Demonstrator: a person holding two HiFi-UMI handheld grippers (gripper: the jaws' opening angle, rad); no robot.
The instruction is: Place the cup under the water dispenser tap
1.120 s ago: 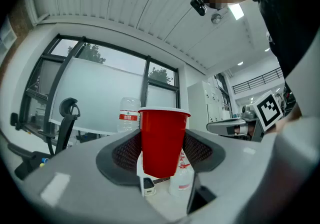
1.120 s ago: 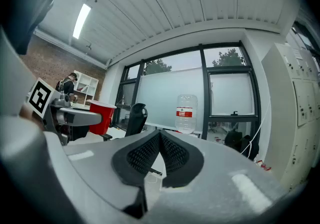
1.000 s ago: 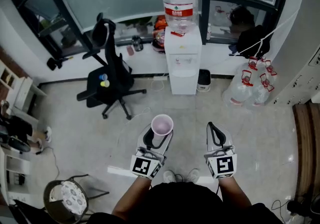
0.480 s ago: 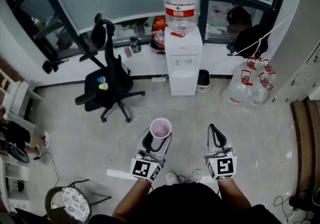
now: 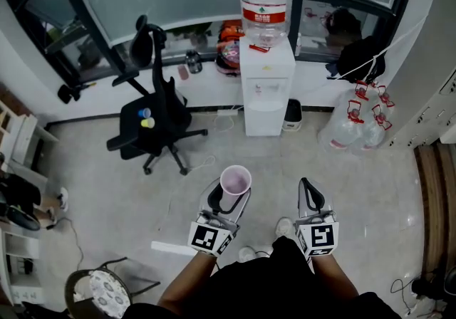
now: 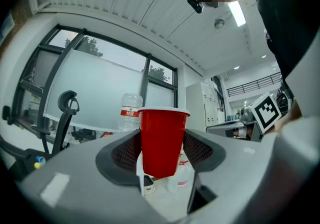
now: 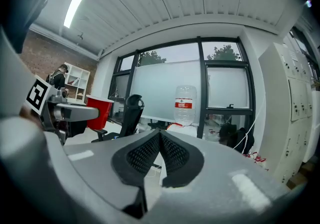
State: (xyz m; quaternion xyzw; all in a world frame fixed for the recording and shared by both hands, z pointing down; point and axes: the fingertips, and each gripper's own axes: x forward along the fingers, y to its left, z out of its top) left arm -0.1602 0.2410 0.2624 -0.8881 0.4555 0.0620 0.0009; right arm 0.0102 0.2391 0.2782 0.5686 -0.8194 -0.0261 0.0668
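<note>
My left gripper (image 5: 229, 195) is shut on a red cup (image 5: 235, 181) with a pale inside, held upright by its lower body over the floor. In the left gripper view the cup (image 6: 161, 140) stands between the black pads (image 6: 127, 152), one against each side. My right gripper (image 5: 308, 191) is level beside it on the right, shut and empty, and its pads (image 7: 150, 152) touch. The white water dispenser (image 5: 267, 90), with a clear bottle (image 5: 265, 1) on top, stands against the far wall, well ahead of both grippers. Its taps are too small to make out.
A black office chair (image 5: 153, 114) stands left of the dispenser. Several big water jugs (image 5: 353, 129) sit on the floor to its right and a small bin (image 5: 291, 114) beside it. A black bag (image 5: 360, 58) hangs by the window. A stool (image 5: 96, 283) is at the lower left.
The person has stepped forward, and a shoe now shows between the grippers. Both grippers have shifted slightly with the body. The cup stays gripped and upright.
</note>
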